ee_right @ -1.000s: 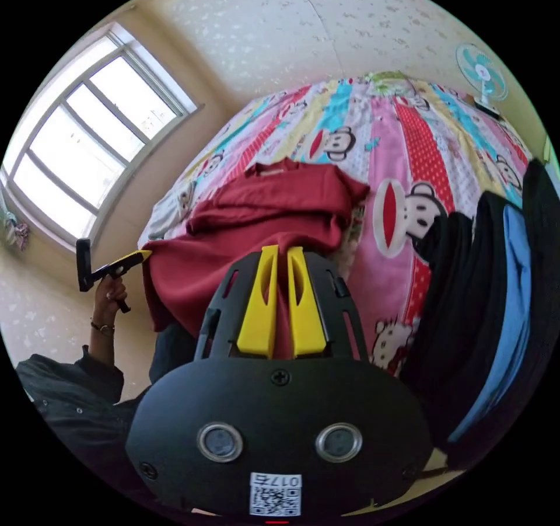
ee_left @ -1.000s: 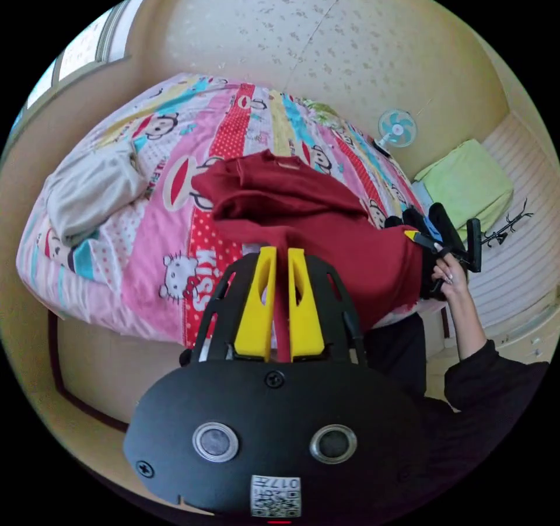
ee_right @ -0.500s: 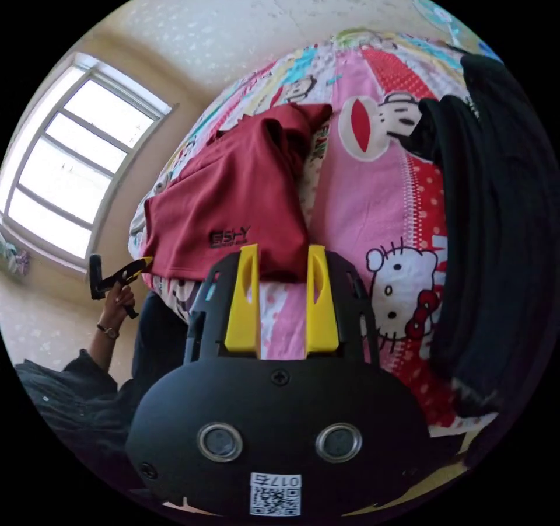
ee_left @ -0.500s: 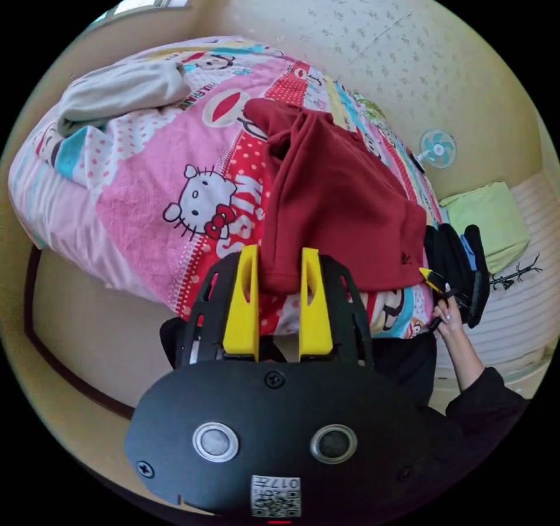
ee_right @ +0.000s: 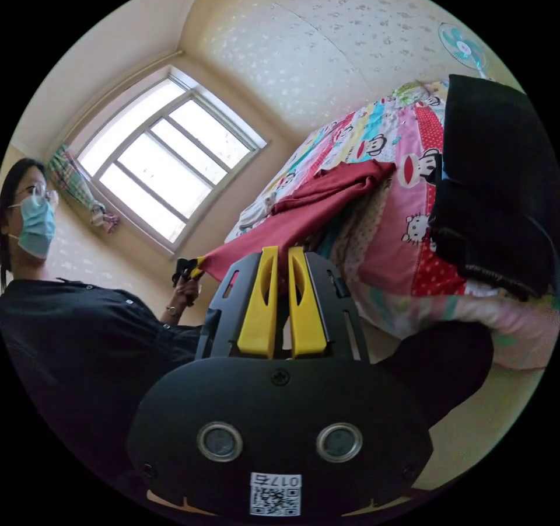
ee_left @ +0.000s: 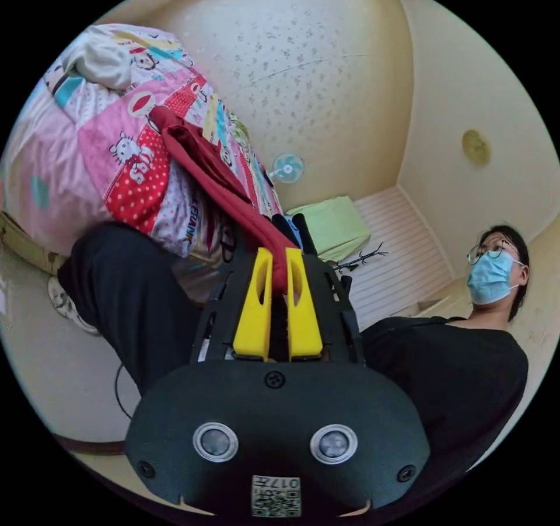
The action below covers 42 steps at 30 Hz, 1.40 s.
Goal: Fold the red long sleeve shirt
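The red long sleeve shirt (ee_left: 198, 161) lies partly on the bed and stretches off its edge as a taut band. In the left gripper view my left gripper (ee_left: 279, 253) is shut on one end of its lower edge. In the right gripper view the red shirt (ee_right: 326, 196) runs from the bed down to my right gripper (ee_right: 280, 251), whose jaws are shut on the cloth. To the left there, a hand holds the left gripper (ee_right: 191, 268), its yellow tip pinching the shirt's other corner.
The bed (ee_left: 116, 158) has a bright cartoon sheet (ee_right: 408, 199). A pile of dark clothes (ee_right: 496, 199) sits near its edge. A pale garment (ee_left: 102, 59) lies at the far end. The person (ee_left: 461, 368) stands close, a dark trouser leg (ee_left: 128, 298) against the bed. Window (ee_right: 163, 170) and fan (ee_left: 287, 168) are behind.
Both grippers stood open over the shirt's hem half a second ago; now both are shut on it and have pulled it off the bed's edge toward the person. Both cameras tilted upward.
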### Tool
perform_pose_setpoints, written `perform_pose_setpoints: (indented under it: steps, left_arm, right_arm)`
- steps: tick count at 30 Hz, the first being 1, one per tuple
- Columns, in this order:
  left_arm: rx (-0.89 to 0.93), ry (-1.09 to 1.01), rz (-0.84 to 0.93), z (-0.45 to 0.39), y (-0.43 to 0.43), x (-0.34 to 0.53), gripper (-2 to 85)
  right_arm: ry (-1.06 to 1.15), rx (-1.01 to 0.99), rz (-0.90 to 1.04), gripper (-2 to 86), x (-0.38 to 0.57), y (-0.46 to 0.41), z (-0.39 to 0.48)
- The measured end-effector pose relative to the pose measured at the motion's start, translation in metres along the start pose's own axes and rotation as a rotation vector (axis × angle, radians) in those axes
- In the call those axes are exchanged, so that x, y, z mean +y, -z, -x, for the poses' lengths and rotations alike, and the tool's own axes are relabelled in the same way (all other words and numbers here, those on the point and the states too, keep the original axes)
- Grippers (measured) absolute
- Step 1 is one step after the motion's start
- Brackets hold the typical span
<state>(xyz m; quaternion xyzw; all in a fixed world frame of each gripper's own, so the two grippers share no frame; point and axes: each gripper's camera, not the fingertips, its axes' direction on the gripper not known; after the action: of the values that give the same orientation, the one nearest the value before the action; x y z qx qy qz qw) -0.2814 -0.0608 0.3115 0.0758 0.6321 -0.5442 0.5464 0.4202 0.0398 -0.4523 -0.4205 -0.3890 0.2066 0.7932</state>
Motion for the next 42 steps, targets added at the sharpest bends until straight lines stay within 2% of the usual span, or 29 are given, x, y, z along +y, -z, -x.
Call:
perform_pose_setpoints:
  steps: [3,5,8,11,13,17,21,24,26,27,28,30,32,35,36,39,42]
  left_arm:
    - [0.116,0.11,-0.063,0.0,0.022,0.02,4.1]
    - [0.19,0.209,-0.103,0.004,0.03,0.018,4.1]
    - [0.146,0.242,-0.1,0.009,0.028,-0.028,4.1]
    - [0.099,0.243,-0.087,0.019,0.01,-0.119,4.4]
    - [0.045,0.221,-0.087,0.033,-0.015,-0.21,5.9]
    - [-0.14,0.262,-0.129,0.062,-0.041,-0.295,11.5]
    - [-0.424,0.249,-0.212,0.064,-0.042,-0.258,13.2]
    - [-0.631,0.309,-0.218,0.075,-0.055,-0.193,15.2]
    - [-0.68,0.371,-0.213,0.086,-0.067,-0.161,15.6]
    - [-0.692,0.394,-0.208,0.092,-0.077,-0.151,15.0]
    - [-0.684,0.418,-0.184,0.099,-0.09,-0.152,13.8]
    - [-0.615,0.463,-0.106,0.112,-0.113,-0.167,11.9]
    - [-0.662,0.512,-0.048,0.114,-0.131,-0.188,6.2]
    - [-0.595,0.335,-0.073,0.068,-0.16,-0.221,5.2]
    - [-0.57,0.19,-0.08,0.032,-0.179,-0.232,5.2]
    - [-0.589,-0.169,0.048,-0.055,-0.257,-0.237,5.2]
    - [-0.471,-0.396,0.252,-0.096,-0.337,-0.208,7.1]
  right_arm:
    - [0.015,-0.04,-0.009,3.1,0.023,0.015,0.028]
    - [0.033,0.017,-0.046,3.1,0.017,0.018,0.043]
    - [0.103,0.109,-0.031,3.3,-0.037,-0.014,0.042]
    - [0.198,0.286,-0.029,3.9,-0.133,-0.066,0.038]
    - [0.212,0.363,-0.065,4.8,-0.199,-0.101,0.031]
    - [0.036,0.529,-0.054,9.1,-0.289,-0.179,0.003]
    - [0.101,0.548,0.011,9.1,-0.259,-0.243,0.007]
    - [0.098,0.648,0.172,7.6,-0.206,-0.3,-0.028]
    - [0.005,0.719,0.322,6.0,-0.169,-0.332,-0.068]
    - [-0.005,0.706,0.31,5.6,-0.162,-0.332,-0.072]
    - [-0.019,0.668,0.217,4.9,-0.152,-0.32,-0.071]
    - [-0.099,0.611,0.164,3.8,-0.15,-0.302,-0.071]
    - [-0.183,0.523,0.112,2.7,-0.149,-0.272,-0.069]
    - [-0.226,0.442,0.026,1.7,-0.137,-0.227,-0.064]
    - [-0.228,0.43,0.015,1.6,-0.134,-0.218,-0.063]
    - [-0.229,0.388,-0.036,1.6,-0.12,-0.176,-0.06]
    - [-0.265,0.351,-0.049,2.4,-0.112,-0.148,-0.066]
